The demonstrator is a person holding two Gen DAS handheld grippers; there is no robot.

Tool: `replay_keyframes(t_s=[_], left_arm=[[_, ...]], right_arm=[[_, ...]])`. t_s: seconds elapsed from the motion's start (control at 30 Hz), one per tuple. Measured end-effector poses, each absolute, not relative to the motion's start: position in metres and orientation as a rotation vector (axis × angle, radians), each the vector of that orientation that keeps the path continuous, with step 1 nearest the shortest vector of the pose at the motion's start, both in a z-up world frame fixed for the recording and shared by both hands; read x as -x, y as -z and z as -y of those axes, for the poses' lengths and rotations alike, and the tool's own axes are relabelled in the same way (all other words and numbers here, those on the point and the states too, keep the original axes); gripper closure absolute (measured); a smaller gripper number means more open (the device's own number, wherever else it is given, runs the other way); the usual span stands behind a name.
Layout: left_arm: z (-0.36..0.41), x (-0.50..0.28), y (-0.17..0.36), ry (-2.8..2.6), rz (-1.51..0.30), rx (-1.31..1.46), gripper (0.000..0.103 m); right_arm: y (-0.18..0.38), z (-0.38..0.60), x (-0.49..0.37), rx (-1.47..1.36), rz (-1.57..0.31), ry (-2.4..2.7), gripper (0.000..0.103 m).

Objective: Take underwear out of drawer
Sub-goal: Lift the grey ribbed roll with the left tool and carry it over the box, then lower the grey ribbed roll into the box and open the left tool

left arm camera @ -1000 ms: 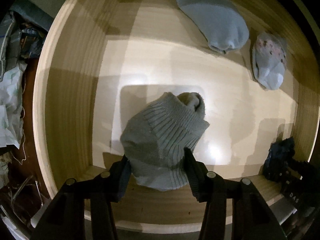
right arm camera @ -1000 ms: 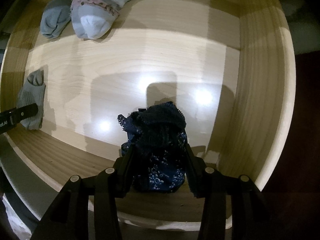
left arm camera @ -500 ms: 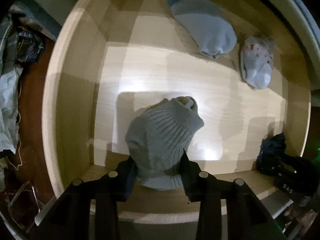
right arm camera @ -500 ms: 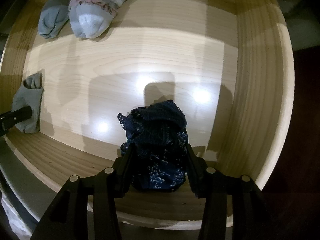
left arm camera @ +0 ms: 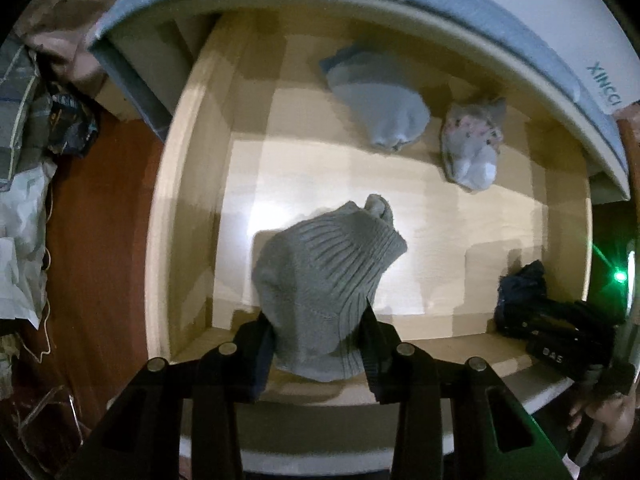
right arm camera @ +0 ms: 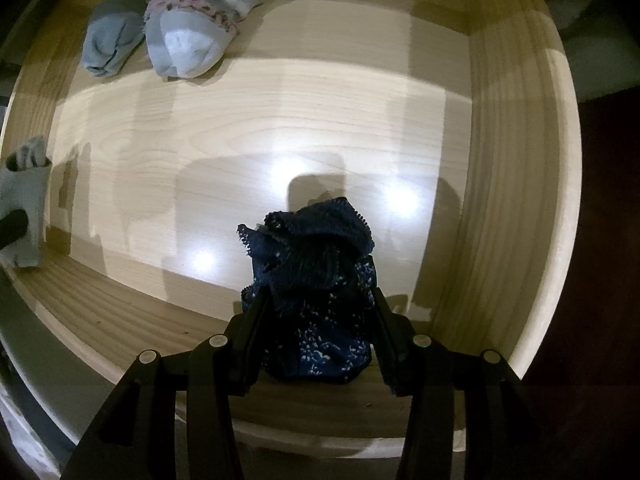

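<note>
A: What does the left hand-held gripper (left arm camera: 318, 328) have?
B: It's clamped on a grey ribbed sock (left arm camera: 324, 280), above the wooden drawer (left arm camera: 188, 216).
A: And the right hand-held gripper (right arm camera: 318, 320)?
B: Clenched around the navy patterned underwear (right arm camera: 316, 296), over the drawer's front wall at 6 o'clock.
A: What lies inside the drawer?
B: A blue sock (left arm camera: 380, 112) at 12 o'clock; a pale patterned sock (left arm camera: 472, 148) at 1 o'clock.
</note>
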State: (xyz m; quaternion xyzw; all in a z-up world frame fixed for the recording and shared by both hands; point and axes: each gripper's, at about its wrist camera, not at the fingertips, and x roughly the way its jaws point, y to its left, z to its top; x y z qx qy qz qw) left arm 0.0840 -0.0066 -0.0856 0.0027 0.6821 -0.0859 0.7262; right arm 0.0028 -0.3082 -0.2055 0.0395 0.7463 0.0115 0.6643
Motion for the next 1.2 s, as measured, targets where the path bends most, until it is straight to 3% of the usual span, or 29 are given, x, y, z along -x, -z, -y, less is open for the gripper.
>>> replay_keyframes(t_s=[0.23,0.73,0.9,1.2], left_arm=[[0.0,-0.072,0.032,0.222,-1.365,-0.034,0.065],[0.026,-0.106,-0.156,0.332,-0.92,-0.063,0.065],[0.049,-0.145,-0.168,0.342,-0.899,-0.08,0.065],[0.082,-0.2,-0.139,0.289,-0.946,-0.152,0.065]], right_arm=[[0.202,0.3,-0.002,-0.074,-1.677,-0.038,0.062],[0.197,0.301,0.004,-0.08,-1.665,-0.054,0.064],[0.196,0.305,0.004,-0.124,-1.662,-0.04,0.064],[0.192,0.319,0.001,-0.139,-1.657,-0.037,0.065]])
